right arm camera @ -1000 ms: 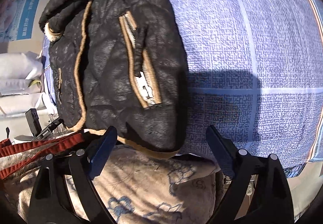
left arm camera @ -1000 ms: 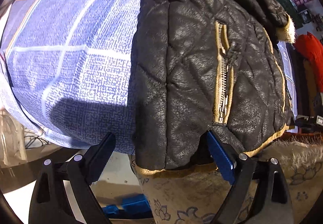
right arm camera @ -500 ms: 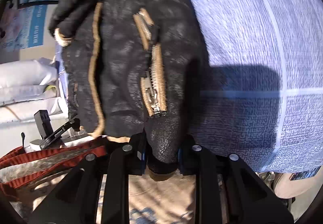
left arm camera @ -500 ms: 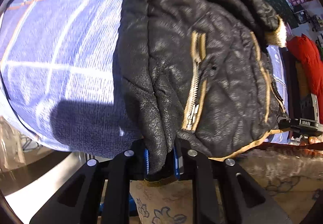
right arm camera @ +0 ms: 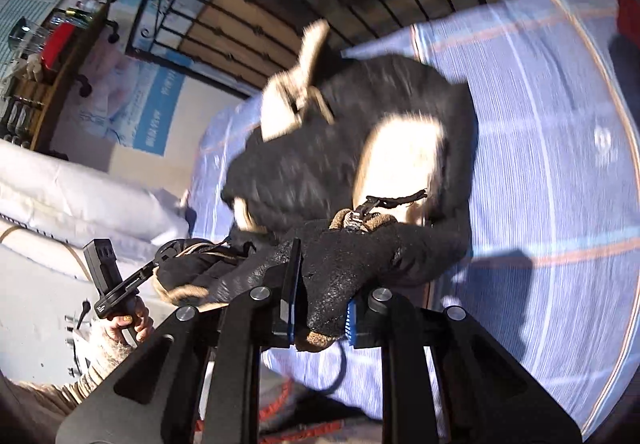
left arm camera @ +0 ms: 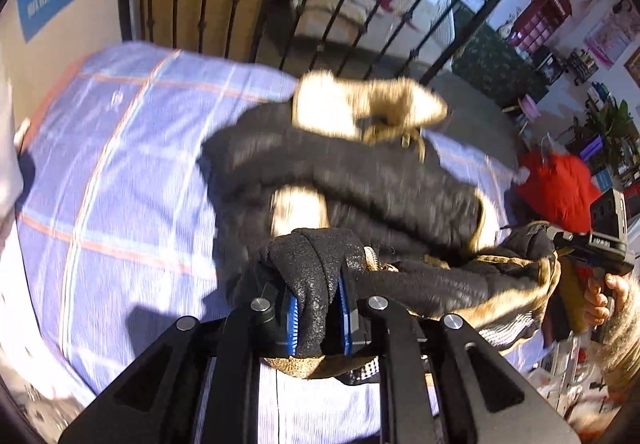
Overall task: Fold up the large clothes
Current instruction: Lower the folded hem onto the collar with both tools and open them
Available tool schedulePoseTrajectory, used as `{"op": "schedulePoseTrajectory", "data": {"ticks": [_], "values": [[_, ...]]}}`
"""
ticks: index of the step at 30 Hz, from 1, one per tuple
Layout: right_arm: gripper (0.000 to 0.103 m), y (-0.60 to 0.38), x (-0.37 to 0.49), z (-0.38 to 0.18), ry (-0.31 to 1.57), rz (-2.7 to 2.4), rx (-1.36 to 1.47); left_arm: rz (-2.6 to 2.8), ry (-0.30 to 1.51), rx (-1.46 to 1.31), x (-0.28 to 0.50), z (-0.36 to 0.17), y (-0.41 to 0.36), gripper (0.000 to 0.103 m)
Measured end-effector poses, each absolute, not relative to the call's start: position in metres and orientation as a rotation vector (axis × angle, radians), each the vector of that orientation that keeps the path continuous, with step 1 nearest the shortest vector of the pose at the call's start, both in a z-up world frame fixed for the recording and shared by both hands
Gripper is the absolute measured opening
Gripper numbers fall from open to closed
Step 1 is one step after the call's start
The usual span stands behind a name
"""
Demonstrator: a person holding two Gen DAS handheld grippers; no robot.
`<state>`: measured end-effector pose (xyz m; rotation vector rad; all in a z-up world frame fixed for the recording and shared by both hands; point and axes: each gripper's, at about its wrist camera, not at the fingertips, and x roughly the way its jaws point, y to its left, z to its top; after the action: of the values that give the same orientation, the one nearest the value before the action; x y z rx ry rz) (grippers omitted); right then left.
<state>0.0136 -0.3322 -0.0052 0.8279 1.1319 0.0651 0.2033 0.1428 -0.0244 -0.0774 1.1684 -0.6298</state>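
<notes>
A black quilted jacket (left arm camera: pixel 360 171) with tan trim and a pale fur collar (left arm camera: pixel 360 107) lies on the blue checked bedsheet (left arm camera: pixel 120 163). Its lower hem is lifted off the bed and stretched between both grippers. My left gripper (left arm camera: pixel 318 308) is shut on one hem corner, with black fabric bunched between its blue pads. In the right wrist view my right gripper (right arm camera: pixel 320 296) is closing its jaws, and its pads press on the other hem corner of the jacket (right arm camera: pixel 340 147), beside a pocket zip (right arm camera: pixel 356 217). The upper part of the jacket is blurred.
A black iron bed railing (left arm camera: pixel 360 3) runs along the far side of the bed. A red cloth (left arm camera: pixel 556 183) sits off the right edge. White bedding (right arm camera: pixel 80 203) is piled to the left. A person's hand (right arm camera: pixel 128 320) holds the left gripper's handle.
Both grippers went from open around the hem to shut on it. They then rose and carried the hem up and over toward the collar, so the room behind the bed has come into view.
</notes>
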Motion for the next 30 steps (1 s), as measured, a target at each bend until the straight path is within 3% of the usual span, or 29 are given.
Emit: {"op": "schedulePoseTrajectory", "data": {"ticks": [6,10,21,30], "values": [[0.017,-0.364,0.080,0.035,1.025,0.040,0.797,-0.622,1.031,-0.079,0.270,0.026,0.103,0.015],[0.017,-0.383,0.114,0.042,0.994,0.012,0.808,-0.578,1.034,-0.061,0.309,0.027,0.072,0.015],[0.017,-0.416,0.201,-0.057,1.135,-0.204,0.915,-0.385,1.254,-0.003,0.389,-0.074,0.010,0.015],[0.017,-0.424,0.259,-0.115,1.224,-0.308,0.828,-0.290,1.334,0.121,0.433,-0.145,-0.026,0.016]]}}
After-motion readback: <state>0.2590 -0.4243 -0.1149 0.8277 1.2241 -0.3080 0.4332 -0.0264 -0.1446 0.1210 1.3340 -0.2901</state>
